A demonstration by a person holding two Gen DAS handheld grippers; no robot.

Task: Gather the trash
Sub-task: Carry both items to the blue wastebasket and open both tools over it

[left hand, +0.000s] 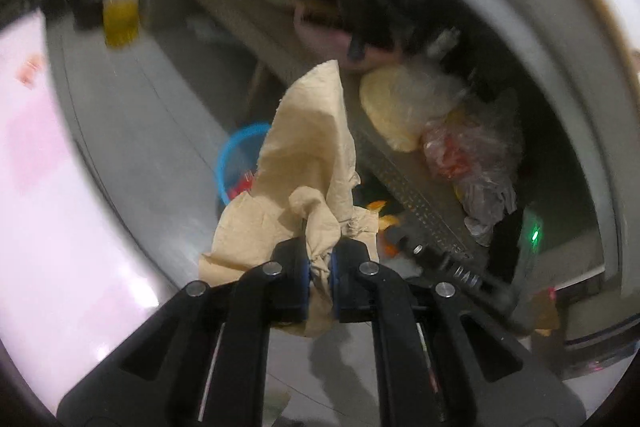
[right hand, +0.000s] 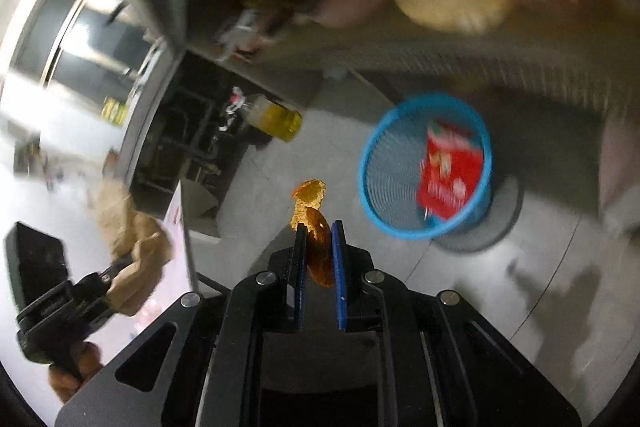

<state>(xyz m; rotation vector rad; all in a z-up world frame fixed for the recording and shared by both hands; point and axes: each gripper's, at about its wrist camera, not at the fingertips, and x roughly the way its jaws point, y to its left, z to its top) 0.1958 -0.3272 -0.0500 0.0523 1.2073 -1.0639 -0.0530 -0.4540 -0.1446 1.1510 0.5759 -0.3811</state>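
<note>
Left tool: pads closed on crumpled tan paper, held in the air, not yet over the bin. Right tool: clamped on a thin orange-brown scrap, likely peel or a wrapper; blur prevents identification. Blue mesh basket stands on the floor ahead and to the right, with one red packet already inside. Judgement: partly done, one item binned, two in hand and undelivered. Bagged clutter on the shelf could be further trash; cannot tell.
</note>
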